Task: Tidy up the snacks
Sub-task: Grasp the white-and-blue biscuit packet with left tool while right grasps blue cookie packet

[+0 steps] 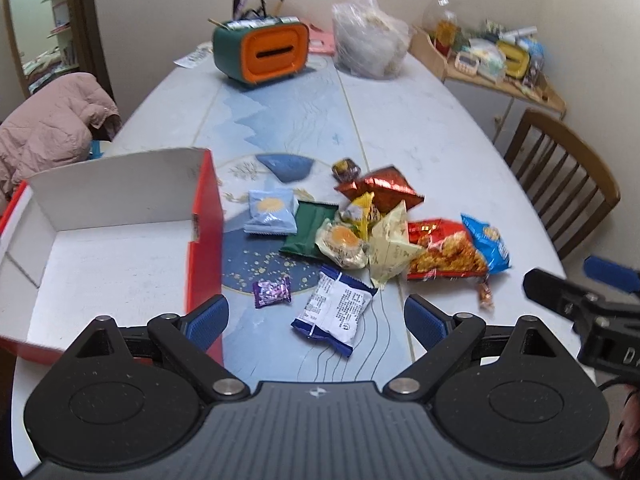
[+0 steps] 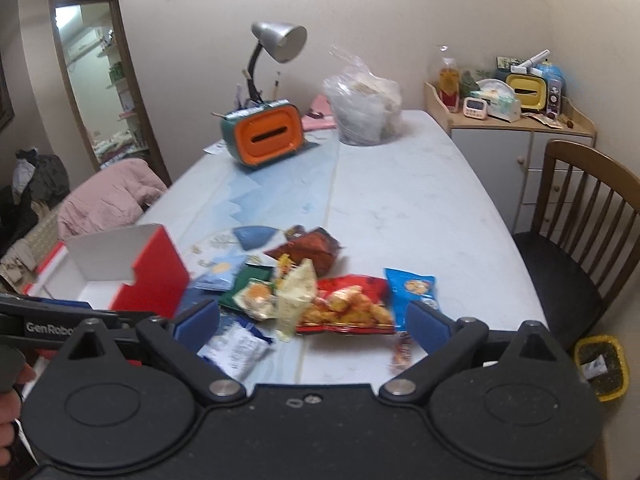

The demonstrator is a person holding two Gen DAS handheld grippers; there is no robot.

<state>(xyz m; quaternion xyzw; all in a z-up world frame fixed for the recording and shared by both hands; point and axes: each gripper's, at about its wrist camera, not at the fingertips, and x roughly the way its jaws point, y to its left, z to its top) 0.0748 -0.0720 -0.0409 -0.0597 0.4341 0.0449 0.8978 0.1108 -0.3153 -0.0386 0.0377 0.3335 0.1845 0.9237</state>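
Pale marble worktop [image 1: 420,128] carries loose snacks beside an empty red box [image 1: 120,256]. Left gripper [image 1: 316,320], jaws spread, hovers nearest the white-blue packet [image 1: 336,310], lying diagonally just ahead; right gripper [image 2: 312,322] also spread.

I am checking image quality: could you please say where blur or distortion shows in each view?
Left wrist view: fisheye bends the white table's edge; the small purple candy wrapper is fairly sharp. Right wrist view: motion blur smears the red bag of fried snacks.
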